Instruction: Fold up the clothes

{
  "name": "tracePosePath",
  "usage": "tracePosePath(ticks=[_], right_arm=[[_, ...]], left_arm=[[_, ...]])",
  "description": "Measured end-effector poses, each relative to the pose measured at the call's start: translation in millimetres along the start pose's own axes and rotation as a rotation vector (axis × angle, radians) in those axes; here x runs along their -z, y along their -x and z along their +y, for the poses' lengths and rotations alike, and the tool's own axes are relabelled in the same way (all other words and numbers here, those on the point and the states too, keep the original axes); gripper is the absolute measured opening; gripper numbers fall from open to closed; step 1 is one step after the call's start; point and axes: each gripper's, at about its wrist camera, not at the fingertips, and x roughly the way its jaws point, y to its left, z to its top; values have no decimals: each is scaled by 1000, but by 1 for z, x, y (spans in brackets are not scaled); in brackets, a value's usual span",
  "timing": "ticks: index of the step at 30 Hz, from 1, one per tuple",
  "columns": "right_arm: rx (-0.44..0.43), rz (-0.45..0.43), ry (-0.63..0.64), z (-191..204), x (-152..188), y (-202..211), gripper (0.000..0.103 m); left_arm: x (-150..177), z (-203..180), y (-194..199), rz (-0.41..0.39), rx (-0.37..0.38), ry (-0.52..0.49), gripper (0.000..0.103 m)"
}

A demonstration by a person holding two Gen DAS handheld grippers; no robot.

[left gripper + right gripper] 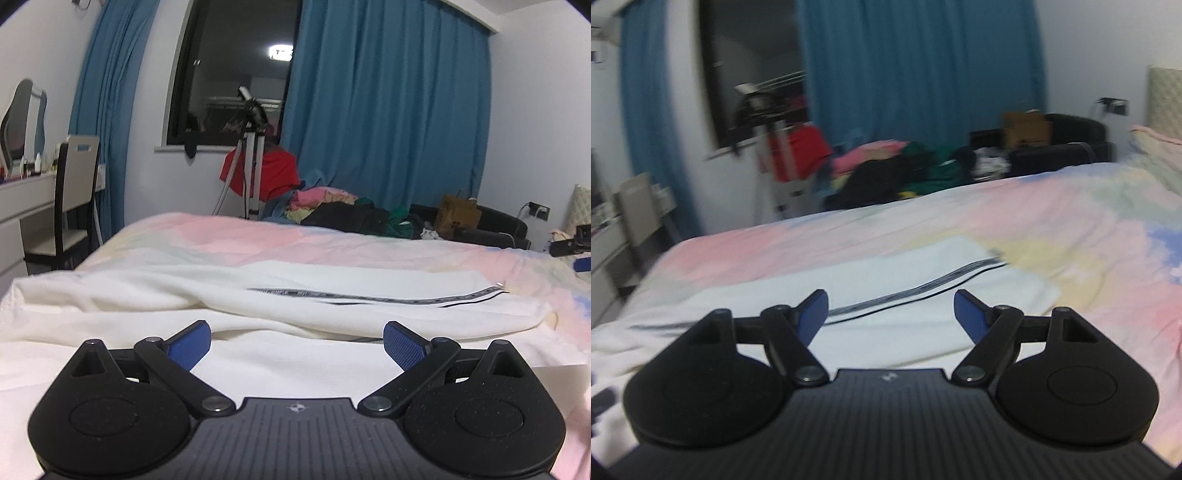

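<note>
Garment [332,306] lies on bed [369,243] (clothes pile [343,214] behind).

The bed [332,240] wears a pastel cover. Beyond its far edge stand a tripod [247,173] with red cloth [273,173], blue curtains [388,110] and a dark window [229,74]. A chair [70,199] stands left of the bed; a black sofa [495,221] holding a brown bag [456,214] sits beyond its right end.
</note>
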Motion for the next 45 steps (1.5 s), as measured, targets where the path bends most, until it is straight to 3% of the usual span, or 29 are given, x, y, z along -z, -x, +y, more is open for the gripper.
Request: tracePosePath(ticks=[5,13,19,27,32,38,45], right_arm=[[-113,-13,68,41,24,41,76],[-96,42,147,47,67,62,76],[-99,17,168,51,69,62,76],[-93,37,107,42,70,56,76],[-90,41,90,39,70,55,76],[-87,46,69,33,69,54,76],[-96,71,27,23,69,47,76]], left_arm=[[-3,0,36,38,-5,60,101],[-13,0,86,32,-64,30,101],[-11,-4,90,15,-70,16,102],[3,13,62,132,-94,72,102],[5,49,57,258,-150,231,101],[18,129,77,346,-253,610,101],[32,213,106,338,-406,995,101]])
